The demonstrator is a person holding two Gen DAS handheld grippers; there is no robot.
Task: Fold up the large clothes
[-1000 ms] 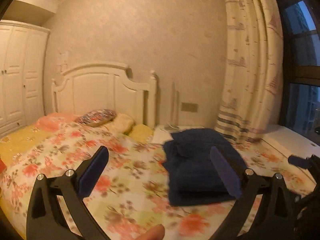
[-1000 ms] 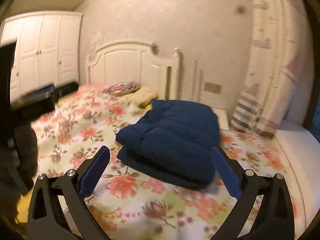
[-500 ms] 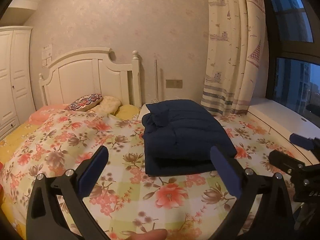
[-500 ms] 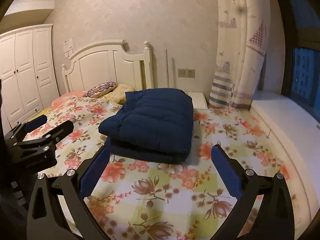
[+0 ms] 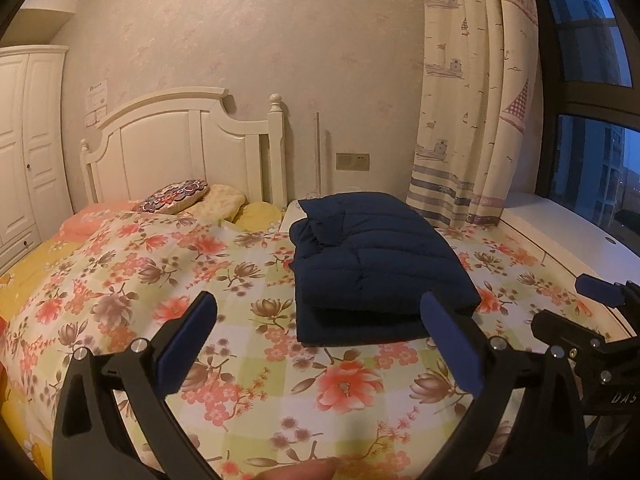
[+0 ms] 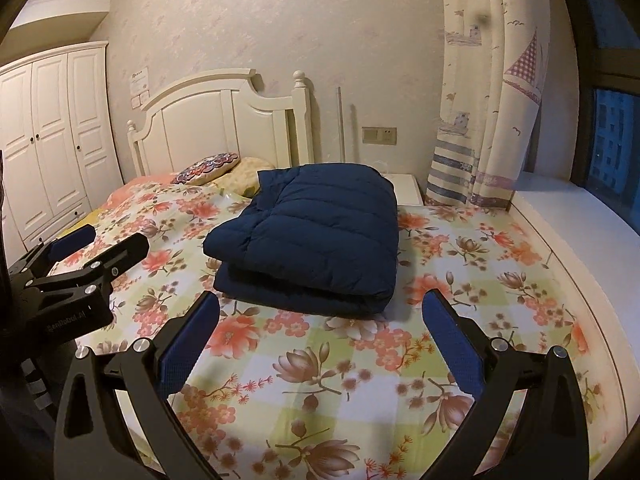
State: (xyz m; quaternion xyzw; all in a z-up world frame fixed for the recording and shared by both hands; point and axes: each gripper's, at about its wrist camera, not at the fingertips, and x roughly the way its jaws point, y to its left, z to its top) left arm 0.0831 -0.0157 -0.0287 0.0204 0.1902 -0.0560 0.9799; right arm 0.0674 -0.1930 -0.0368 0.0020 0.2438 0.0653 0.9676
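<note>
The bed (image 5: 120, 288) fills most of both views, spread with a floral cover (image 6: 320, 360) in pink, green and white. Its white headboard (image 5: 180, 152) stands against the wall (image 5: 280, 40) at about 11 o'clock. A white wardrobe (image 6: 52, 128) is at 9 o'clock in the right wrist view. A sailboat-print curtain (image 5: 472, 100) hangs at 1 o'clock, with a dark window (image 5: 588, 128) at 2 o'clock and a white sill (image 6: 580, 232) below it.

The jacket (image 5: 372, 264), dark blue and quilted, lies folded in a thick, roughly rectangular stack on the cover, toward 12 o'clock from both tongs and well apart from them. In the right wrist view the jacket (image 6: 316, 236) shows a rounded fold edge facing the camera, with a lower layer showing under the top one.

The left tongs (image 5: 318, 338) are spread wide and grip nothing; they are above the cover with the jacket's near edge between the blue pads (image 5: 186, 344). The right tongs (image 6: 320, 340) are likewise spread wide and empty, above the cover just short of the jacket. Each pair shows in the other's view: the right tongs (image 5: 588, 320) at 3 o'clock, the left tongs (image 6: 96, 248) at 9 o'clock.

Pillows (image 5: 216, 204) sit by the headboard at 11 o'clock, a patterned cushion (image 5: 172, 200) on top. A wall switch (image 5: 352, 161) is at 12 o'clock. A fingertip (image 5: 296, 470) shows at 6 o'clock in the left wrist view.
</note>
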